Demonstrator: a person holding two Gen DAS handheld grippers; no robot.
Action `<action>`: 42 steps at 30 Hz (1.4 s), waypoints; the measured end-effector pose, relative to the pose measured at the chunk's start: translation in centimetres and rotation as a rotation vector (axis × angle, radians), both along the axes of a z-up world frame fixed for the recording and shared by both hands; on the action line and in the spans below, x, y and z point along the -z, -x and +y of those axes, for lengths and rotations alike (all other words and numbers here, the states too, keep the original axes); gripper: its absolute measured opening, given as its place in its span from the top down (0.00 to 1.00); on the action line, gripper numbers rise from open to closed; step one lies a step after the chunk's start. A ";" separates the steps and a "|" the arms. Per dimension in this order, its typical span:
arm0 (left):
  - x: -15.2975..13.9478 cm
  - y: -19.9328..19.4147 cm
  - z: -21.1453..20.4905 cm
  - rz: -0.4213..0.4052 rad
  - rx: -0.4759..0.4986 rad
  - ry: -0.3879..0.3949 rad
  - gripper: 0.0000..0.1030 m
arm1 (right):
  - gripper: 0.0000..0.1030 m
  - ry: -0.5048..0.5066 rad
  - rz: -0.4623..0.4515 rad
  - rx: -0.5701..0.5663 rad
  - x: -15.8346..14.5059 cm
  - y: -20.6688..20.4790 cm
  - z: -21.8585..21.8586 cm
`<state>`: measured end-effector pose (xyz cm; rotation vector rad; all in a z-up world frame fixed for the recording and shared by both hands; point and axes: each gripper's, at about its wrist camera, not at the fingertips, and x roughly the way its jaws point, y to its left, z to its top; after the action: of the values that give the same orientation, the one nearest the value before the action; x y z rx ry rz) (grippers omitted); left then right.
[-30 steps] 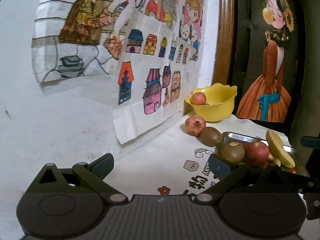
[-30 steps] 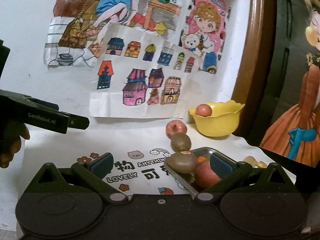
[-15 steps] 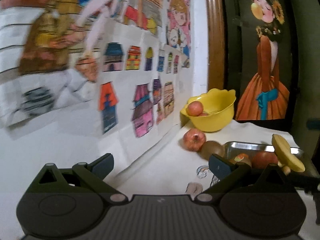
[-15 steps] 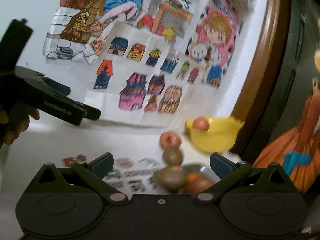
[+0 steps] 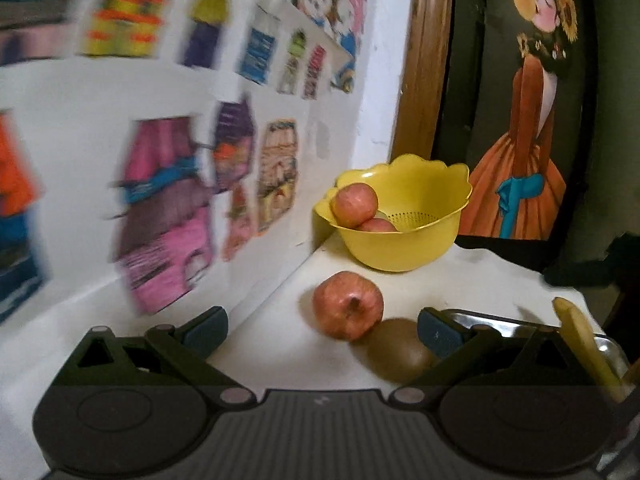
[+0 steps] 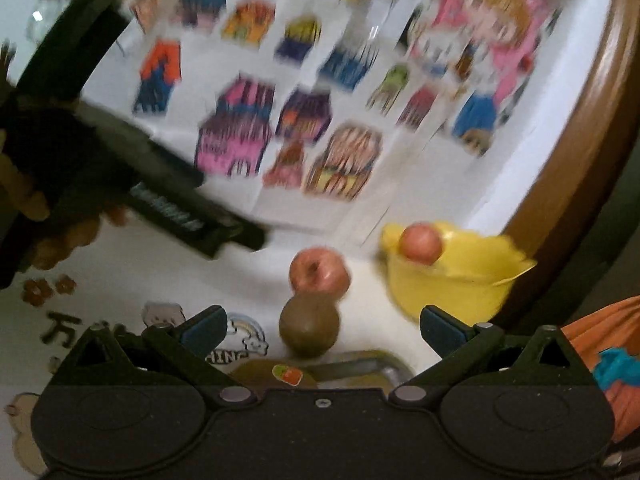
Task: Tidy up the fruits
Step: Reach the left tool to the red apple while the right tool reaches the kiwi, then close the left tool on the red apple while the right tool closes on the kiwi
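A white wall hung with blurred coloured drawings of houses fills most of both views, and a white tablecloth printed with small cartoons spreads below it. At the back corner, against a brown wooden frame, sits the yellow bowl, holding two red apples, the upper one resting at its near rim. A metal tray lies on the cloth in front of the bowl, with a pale yellow fruit piece sticking up at its right end. On the cloth between bowl and tray lies a loose red apple, and a brown kiwi touches it on the near side. The left gripper is spread wide with nothing between its fingers, pointed at the apple and kiwi. The right gripper is likewise wide apart and empty, with the kiwi framed between its fingers and a stickered kiwi just below at the tray's edge.
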<state>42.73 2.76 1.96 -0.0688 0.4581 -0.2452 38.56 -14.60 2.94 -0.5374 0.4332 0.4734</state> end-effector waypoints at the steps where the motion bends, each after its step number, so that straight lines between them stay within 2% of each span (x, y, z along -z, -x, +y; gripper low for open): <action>1: 0.1 -0.8 -0.5 0.002 0.005 -0.010 0.00 | 0.01 0.009 0.021 -0.006 0.6 -1.0 0.2; 7: 1.1 -5.0 -2.0 0.036 0.010 -0.026 0.00 | 0.04 -0.016 0.123 -0.012 2.7 -5.0 0.5; 9: 1.5 -6.3 -2.0 0.062 0.010 -0.013 0.00 | 0.07 -0.040 0.161 -0.006 3.2 -6.3 0.4; 10: 1.7 -6.8 -2.0 0.072 0.010 -0.007 0.00 | 0.13 -0.048 0.183 -0.004 3.2 -6.9 0.4; 11: 1.8 -7.1 -2.0 0.081 0.011 -0.004 0.01 | 0.15 -0.051 0.197 -0.004 3.1 -7.2 0.5; 19: 2.7 -9.7 -2.9 0.122 0.035 -0.008 0.01 | 0.16 -0.038 0.330 -0.030 2.9 -10.0 0.9; 22: 3.0 -10.1 -2.9 0.135 0.026 0.007 0.01 | 0.18 0.006 0.332 -0.044 3.1 -10.7 1.4; 23: 3.1 -10.2 -2.9 0.140 0.026 0.009 0.02 | 0.22 0.013 0.342 -0.049 3.2 -10.9 1.6; 28: 3.7 -10.7 -2.9 0.161 0.026 0.011 0.07 | 0.28 0.011 0.396 -0.062 3.4 -11.7 1.7; 35: 4.0 -11.0 -2.7 0.189 0.033 0.043 0.10 | 0.38 0.065 0.425 -0.043 4.1 -12.7 2.7; 39: 4.3 -11.6 -2.6 0.210 0.033 0.061 0.11 | 0.40 0.052 0.432 -0.038 4.2 -13.5 3.0; 42: 4.4 -11.8 -2.6 0.225 0.048 0.082 0.18 | 0.40 0.037 0.427 -0.036 4.2 -13.6 2.8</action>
<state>54.52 0.19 -2.42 -0.1670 0.6743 -0.3046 52.18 -11.77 -1.25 -0.4794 0.8434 0.6181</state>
